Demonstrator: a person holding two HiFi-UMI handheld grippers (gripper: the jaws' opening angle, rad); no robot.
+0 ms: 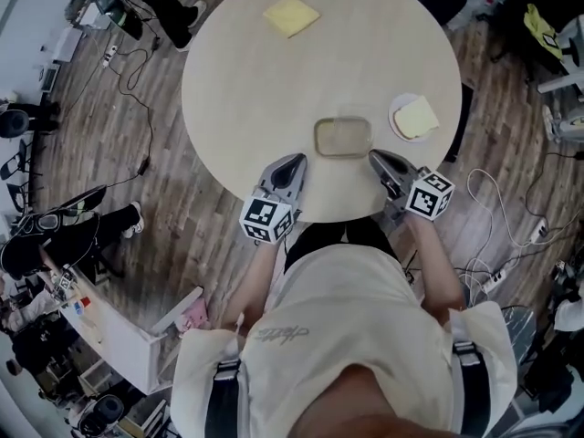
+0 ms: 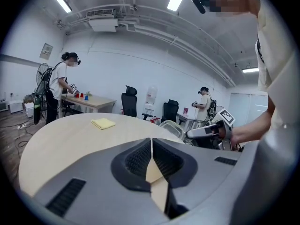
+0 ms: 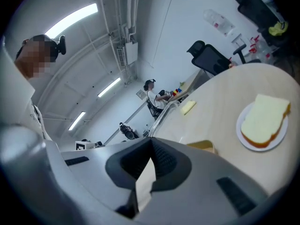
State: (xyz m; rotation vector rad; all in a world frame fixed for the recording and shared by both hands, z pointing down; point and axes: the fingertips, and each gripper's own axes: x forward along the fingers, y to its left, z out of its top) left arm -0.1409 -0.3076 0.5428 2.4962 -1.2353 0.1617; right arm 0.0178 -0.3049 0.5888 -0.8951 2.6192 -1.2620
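A clear rectangular container [image 1: 343,138] stands near the front edge of the round table [image 1: 246,89]. My left gripper [image 1: 294,161] lies just to its left, jaws closed together with nothing between them. My right gripper [image 1: 376,156] lies just to its right, also shut and empty. In the left gripper view, the left gripper [image 2: 151,144] points across the table, with the container [image 2: 172,127] and the right gripper [image 2: 206,132] off to the right. In the right gripper view, the right gripper [image 3: 151,146] faces the container's rim [image 3: 165,114].
A slice of bread [image 1: 415,115] rests on a white plate [image 1: 398,126] right of the container; the bread [image 3: 263,119] also shows in the right gripper view. A yellow cloth [image 1: 291,15] lies at the far side. Cables, chairs and other people surround the table.
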